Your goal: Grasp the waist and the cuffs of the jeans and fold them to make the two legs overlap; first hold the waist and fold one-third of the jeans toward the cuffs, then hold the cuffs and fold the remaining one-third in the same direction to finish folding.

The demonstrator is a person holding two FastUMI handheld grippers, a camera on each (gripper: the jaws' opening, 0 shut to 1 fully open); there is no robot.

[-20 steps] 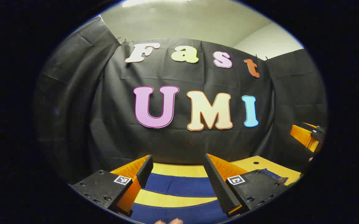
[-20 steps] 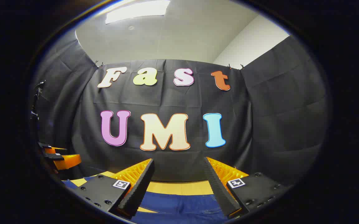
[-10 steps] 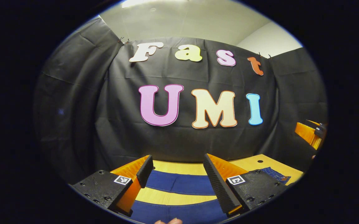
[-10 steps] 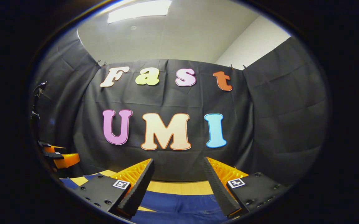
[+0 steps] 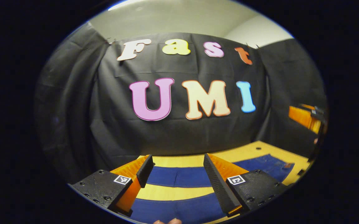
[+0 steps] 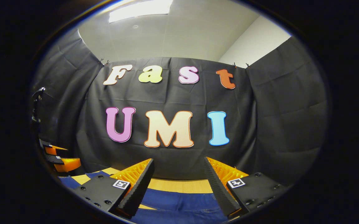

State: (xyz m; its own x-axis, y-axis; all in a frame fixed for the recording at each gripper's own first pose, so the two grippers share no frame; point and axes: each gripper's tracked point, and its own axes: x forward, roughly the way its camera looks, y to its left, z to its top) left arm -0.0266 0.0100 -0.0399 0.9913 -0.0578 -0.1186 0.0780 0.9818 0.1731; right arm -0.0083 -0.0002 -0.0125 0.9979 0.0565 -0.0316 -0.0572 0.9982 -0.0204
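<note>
Left gripper view: left claw [image 5: 177, 166] at 6 o'clock, fingers spread wide, nothing between them. It hangs above the desk [image 5: 179, 161], not touching the cloth below

Jeans [image 5: 179, 176] lie flat on the desk under and ahead of this claw. Two blue legs run as bands across the view, one between the fingers, one nearer at 6 o'clock, with a strip of bare yellow desk between them. Legs lie side by side, not overlapped. The far leg runs on toward 4 o'clock, where a small brown patch shows near the end of the cloth; cannot tell whether that end is waist or cuff

Fingertips of a hand [image 5: 168, 221] show at the very bottom edge, 6 o'clock

Right claw seen from here at 3 o'clock, far off at the edge [image 5: 305, 118], raised above the desk; its opening cannot be read from this side

Right gripper view: right claw [image 6: 179, 166] at 6 o'clock, fingers wide apart, holding nothing. Blue denim [image 6: 179, 202] lies flat beneath and between the fingers, with a stitched seam visible low at 6 o'clock. Bare desk [image 6: 182, 185] shows beyond the cloth, up to the black wall

Left claw appears at 8 o'clock [image 6: 58, 157], fingers apart, raised above the cloth. Denim continues under it toward 7 o'clock
</note>
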